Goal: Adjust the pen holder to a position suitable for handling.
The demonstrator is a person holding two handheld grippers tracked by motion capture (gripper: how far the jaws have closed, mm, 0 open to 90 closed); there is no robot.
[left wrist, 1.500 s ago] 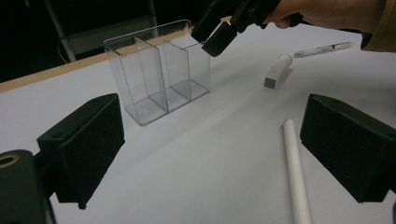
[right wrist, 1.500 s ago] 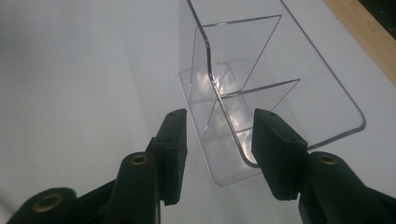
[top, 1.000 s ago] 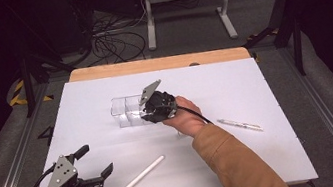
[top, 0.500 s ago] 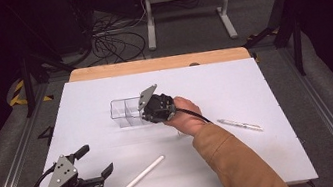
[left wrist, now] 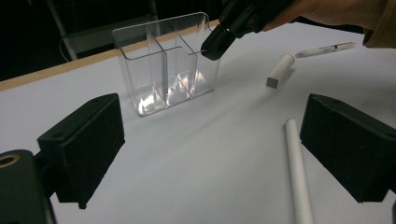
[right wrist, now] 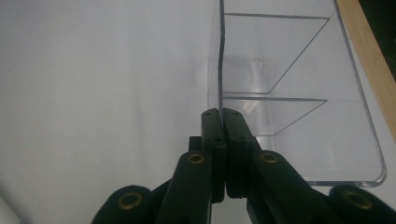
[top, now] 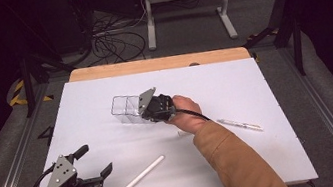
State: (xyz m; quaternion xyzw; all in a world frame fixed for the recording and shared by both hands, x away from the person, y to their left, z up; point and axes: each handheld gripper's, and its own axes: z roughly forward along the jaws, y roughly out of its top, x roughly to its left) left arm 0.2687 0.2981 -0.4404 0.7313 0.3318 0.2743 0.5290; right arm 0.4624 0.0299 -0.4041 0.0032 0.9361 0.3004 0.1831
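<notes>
A clear plastic organiser (top: pixel 124 109) with several compartments stands upright on the white table (top: pixel 266 158), left of centre. My right gripper (top: pixel 144 110) comes at it from the right. Its jaws have just been closing, and they are now shut on the organiser's near side wall (right wrist: pixel 215 56), which runs between the pads (right wrist: pixel 210 126). The left gripper view shows the same pinch at the wall's top corner (left wrist: pixel 205 46). My left gripper (top: pixel 95 159) rests at the front left, open with nothing between its pads (left wrist: pixel 88 144).
A long white stick (top: pixel 144 173) lies near the front edge, right of the left gripper. A short white block (left wrist: pixel 280 70) and a pen (top: pixel 239 124) lie to the right of the organiser. A wooden strip (top: pixel 159 63) edges the table's far side.
The right gripper's jaws have drawn together on the organiser's wall. Both hands kept their places.
</notes>
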